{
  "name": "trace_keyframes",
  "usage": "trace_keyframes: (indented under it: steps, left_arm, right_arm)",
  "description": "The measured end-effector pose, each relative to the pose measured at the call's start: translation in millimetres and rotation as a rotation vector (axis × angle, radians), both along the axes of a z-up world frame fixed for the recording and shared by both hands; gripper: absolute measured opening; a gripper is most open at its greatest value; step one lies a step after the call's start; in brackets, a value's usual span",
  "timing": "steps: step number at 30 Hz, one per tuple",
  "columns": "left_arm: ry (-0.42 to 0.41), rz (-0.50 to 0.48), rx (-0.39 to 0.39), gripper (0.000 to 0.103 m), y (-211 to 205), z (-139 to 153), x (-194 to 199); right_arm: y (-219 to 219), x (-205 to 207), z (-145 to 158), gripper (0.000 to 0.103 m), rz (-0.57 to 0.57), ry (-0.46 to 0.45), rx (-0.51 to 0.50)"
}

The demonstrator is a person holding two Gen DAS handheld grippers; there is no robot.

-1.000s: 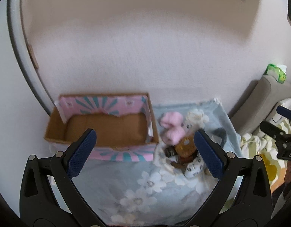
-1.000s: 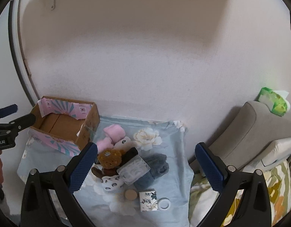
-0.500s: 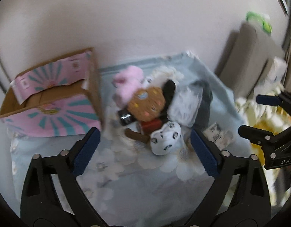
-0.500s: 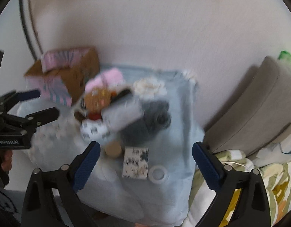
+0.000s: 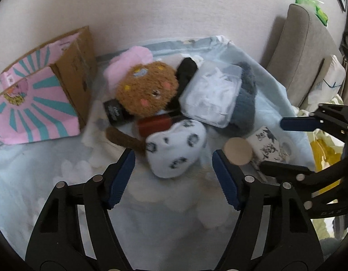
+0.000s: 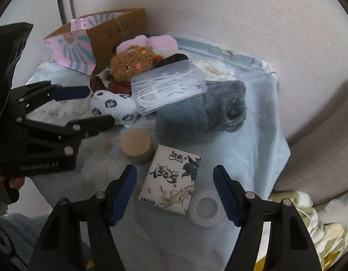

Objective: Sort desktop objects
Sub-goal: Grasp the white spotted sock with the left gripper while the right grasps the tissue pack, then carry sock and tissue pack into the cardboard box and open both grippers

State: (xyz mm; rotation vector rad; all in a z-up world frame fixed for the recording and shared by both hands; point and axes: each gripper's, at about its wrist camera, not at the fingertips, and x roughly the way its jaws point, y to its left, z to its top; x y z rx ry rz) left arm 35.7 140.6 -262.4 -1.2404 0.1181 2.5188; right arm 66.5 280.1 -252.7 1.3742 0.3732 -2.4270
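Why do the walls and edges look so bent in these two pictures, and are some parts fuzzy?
Left wrist view: the fisheye lens bows the wall and rounds the corners black; the white patterned sock and the tan round lid look soft. Right wrist view: the same bending, yet the printed tissue pack is crisp, the clear plastic box catches a pale sheen, and the light is dim and even.

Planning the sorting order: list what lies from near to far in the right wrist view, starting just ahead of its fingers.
clear tape roll → printed tissue pack → tan round lid → grey fuzzy roll → brown plush → pink socks → cardboard box.
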Motion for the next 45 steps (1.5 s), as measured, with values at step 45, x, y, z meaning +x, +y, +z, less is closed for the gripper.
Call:
trace_keyframes:
  steps: [45]
  left_arm:
    - [0.086,0.008,-0.009,0.031,-71.1,145.8,-38.7]
  right_arm:
    - [-6.2,-33.5,109.2,0.047,-0.044,0.074,-0.067]
